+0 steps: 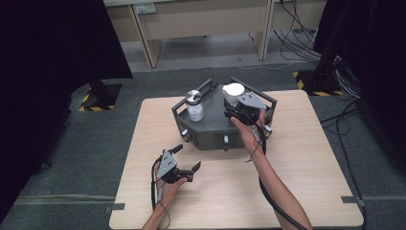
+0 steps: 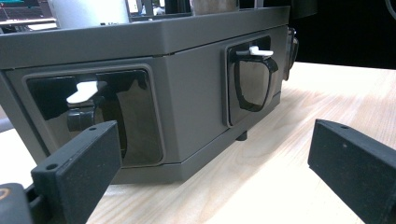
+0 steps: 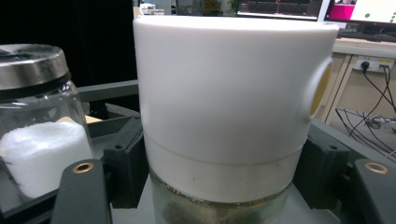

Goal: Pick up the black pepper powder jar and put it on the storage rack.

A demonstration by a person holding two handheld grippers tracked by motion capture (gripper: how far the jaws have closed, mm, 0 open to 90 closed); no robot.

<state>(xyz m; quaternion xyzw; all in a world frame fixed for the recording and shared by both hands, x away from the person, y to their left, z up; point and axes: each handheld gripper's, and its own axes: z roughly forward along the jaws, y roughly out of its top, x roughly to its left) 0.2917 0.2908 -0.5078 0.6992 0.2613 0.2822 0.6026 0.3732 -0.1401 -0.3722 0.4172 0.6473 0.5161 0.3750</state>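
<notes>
The bottom of the white-lidded jar (image 3: 233,116) is getting cut off in the right gripper view, and what is inside is hard to make out. That view is showing white stuff in the glass jar (image 3: 39,135) beside it, which is looking tiny in the high view. The right hand-held gripper (image 1: 242,109) is sitting around the white-lidded jar on the grey box (image 1: 210,132) on the counter (image 1: 297,191), jaws just beside its sides; I cannot tell if they are squeezing. The left hand-held gripper (image 1: 186,158) is hanging wide open, holding nothing, near the box front.
</notes>
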